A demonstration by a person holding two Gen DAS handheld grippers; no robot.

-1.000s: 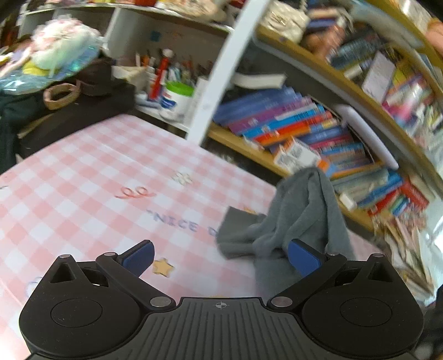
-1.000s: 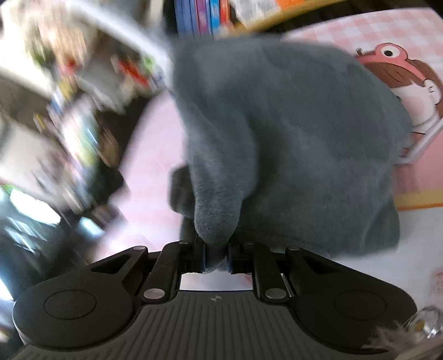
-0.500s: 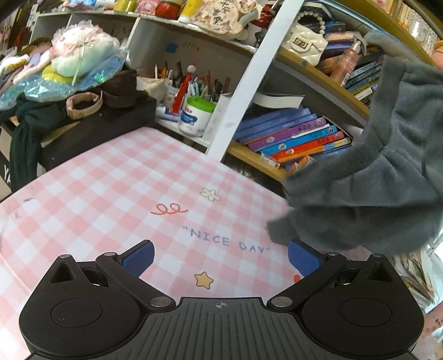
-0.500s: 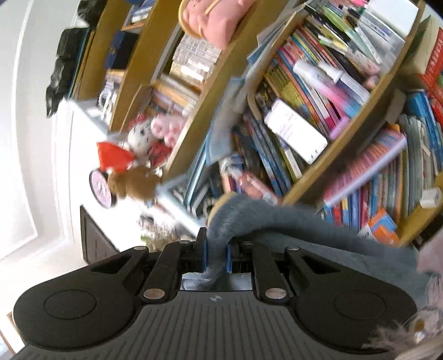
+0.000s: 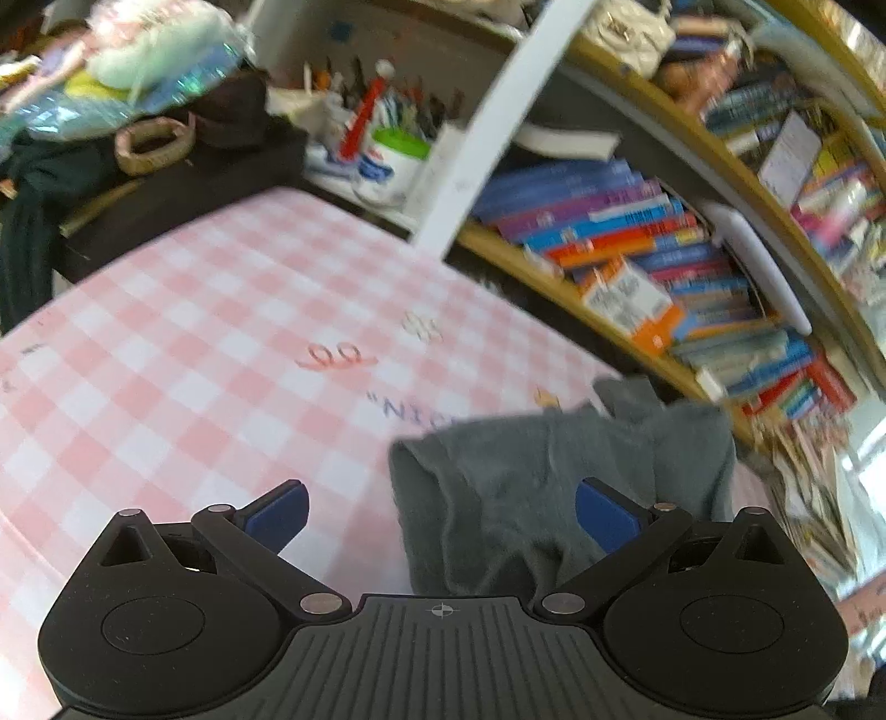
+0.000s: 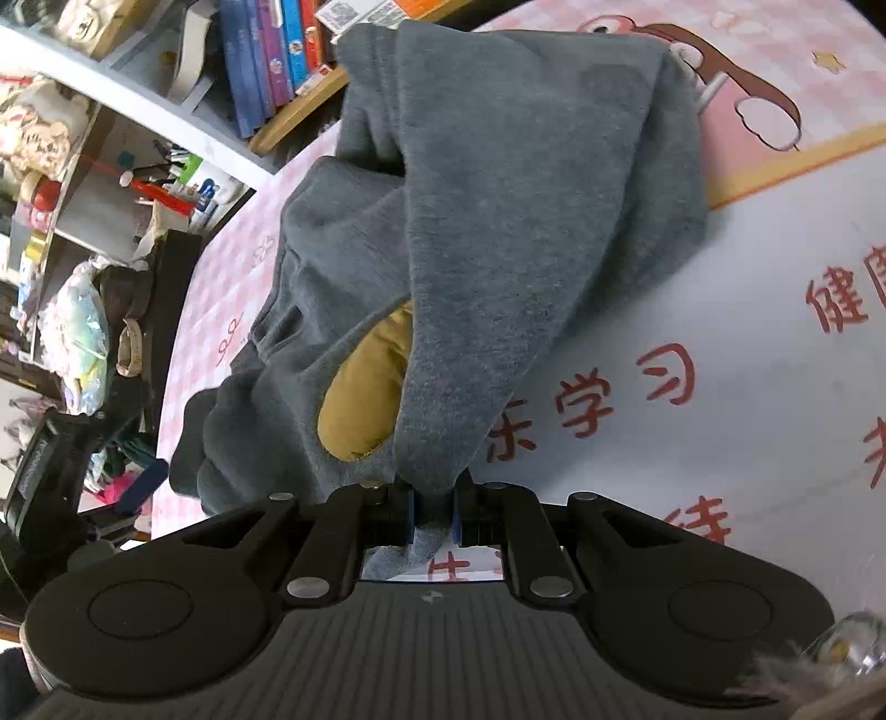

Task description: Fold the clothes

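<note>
right gripper (image 6: pixel 433 512) pinching grey garment (image 6: pixel 498 194) over the table (image 6: pixel 775 387). left gripper (image 5: pixel 440 512) spread wide, holding nothing, garment bunched near the table's shelf-side edge.

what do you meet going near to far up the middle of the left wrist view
left hand-held gripper → grey garment → pink checked tablecloth → white shelf post → handbag

I see a table covered by a pink-and-white checked cloth (image 5: pixel 166 354) printed with a red squiggle and partly hidden lettering. A crumpled grey fleece garment (image 5: pixel 531 487) lies on its near right part. Further right, the cloth carries a cartoon figure and red Chinese characters (image 6: pixel 653 387), though blur limits detail.
</note>
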